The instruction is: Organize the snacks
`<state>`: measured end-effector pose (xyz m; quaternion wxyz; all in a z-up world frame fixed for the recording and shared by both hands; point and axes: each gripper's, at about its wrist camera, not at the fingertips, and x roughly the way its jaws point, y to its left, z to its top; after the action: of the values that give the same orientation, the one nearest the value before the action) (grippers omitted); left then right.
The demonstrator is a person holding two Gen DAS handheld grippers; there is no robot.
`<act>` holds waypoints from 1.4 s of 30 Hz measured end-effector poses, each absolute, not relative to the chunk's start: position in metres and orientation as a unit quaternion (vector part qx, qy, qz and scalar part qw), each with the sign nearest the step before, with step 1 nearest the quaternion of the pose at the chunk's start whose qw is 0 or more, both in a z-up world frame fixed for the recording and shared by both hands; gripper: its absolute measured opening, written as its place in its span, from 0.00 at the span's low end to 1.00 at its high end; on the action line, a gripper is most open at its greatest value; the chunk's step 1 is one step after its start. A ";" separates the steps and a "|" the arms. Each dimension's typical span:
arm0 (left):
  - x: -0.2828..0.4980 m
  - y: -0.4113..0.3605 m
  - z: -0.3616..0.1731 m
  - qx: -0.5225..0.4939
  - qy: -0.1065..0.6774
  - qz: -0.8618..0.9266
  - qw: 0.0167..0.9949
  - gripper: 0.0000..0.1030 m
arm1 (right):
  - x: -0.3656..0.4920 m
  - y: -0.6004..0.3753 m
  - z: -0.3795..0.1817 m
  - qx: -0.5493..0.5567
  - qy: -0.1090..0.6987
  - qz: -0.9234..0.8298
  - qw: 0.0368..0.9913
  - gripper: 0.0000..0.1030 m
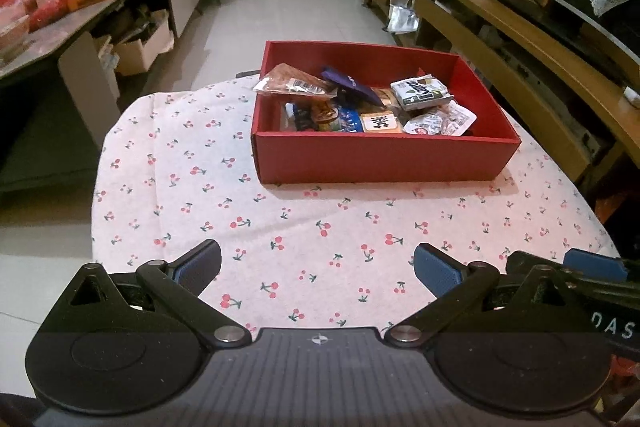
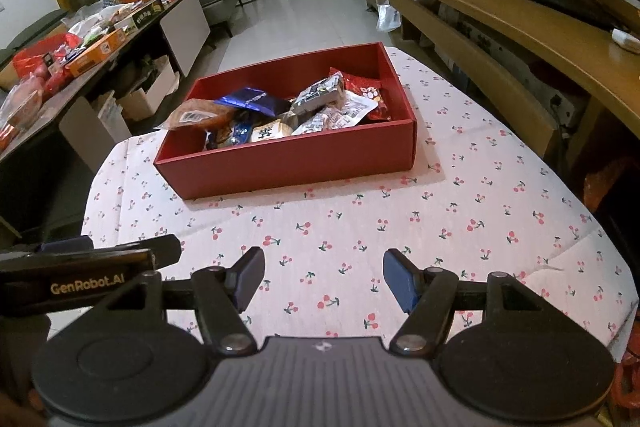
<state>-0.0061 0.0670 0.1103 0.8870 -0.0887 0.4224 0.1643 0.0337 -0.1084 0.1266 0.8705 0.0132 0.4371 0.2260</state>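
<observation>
1. While both grippers hang over the near part of the table, the red box (image 1: 384,157) stands in the middle of the left wrist view, on the cherry-print tablecloth (image 1: 312,227), and all the snacks that can be seen on this table lie inside it.
2. The left gripper (image 1: 318,267) has its jaws apart, and nothing is between them except the cloth below.
3. The right gripper (image 2: 324,277) also stands with its jaws apart and holds nothing; in the left wrist view a part of it shows at the lower right edge.
4. Inside the box the packets lie in a loose heap: an orange-brown packet (image 1: 294,81) leans on the left wall, a purple packet (image 1: 352,85) is beside it toward the centre, a white carton (image 1: 422,93) lies to the right, and a red bag (image 2: 366,93) shows at the far right corner in the right wrist view.
5. No snack lies on the cloth outside the box, so the collecting seems to be finished for this table.
6. What may remain is only a judgement: the packets are not sorted in rows, so some arranging inside the box could be left.
7. More packages lie on the side table (image 2: 52,107) at the upper left of both views; whether they belong to the task cannot be told.
</observation>
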 end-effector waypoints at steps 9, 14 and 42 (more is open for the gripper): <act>-0.012 0.062 0.106 -0.070 0.428 0.172 0.884 1.00 | 0.032 -0.111 0.125 0.010 0.440 0.222 0.870 0.70; -0.014 0.061 0.105 -0.069 0.430 0.172 0.884 1.00 | 0.030 -0.109 0.124 0.004 0.443 0.224 0.868 0.71; -0.016 0.058 0.099 -0.068 0.443 0.171 0.878 1.00 | 0.024 -0.104 0.117 -0.021 0.451 0.222 0.864 0.71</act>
<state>-0.0164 0.0576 0.0990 0.8776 -0.0683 0.4427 0.1708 0.0242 -0.1038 0.1173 0.8640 -0.0205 0.4513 0.2222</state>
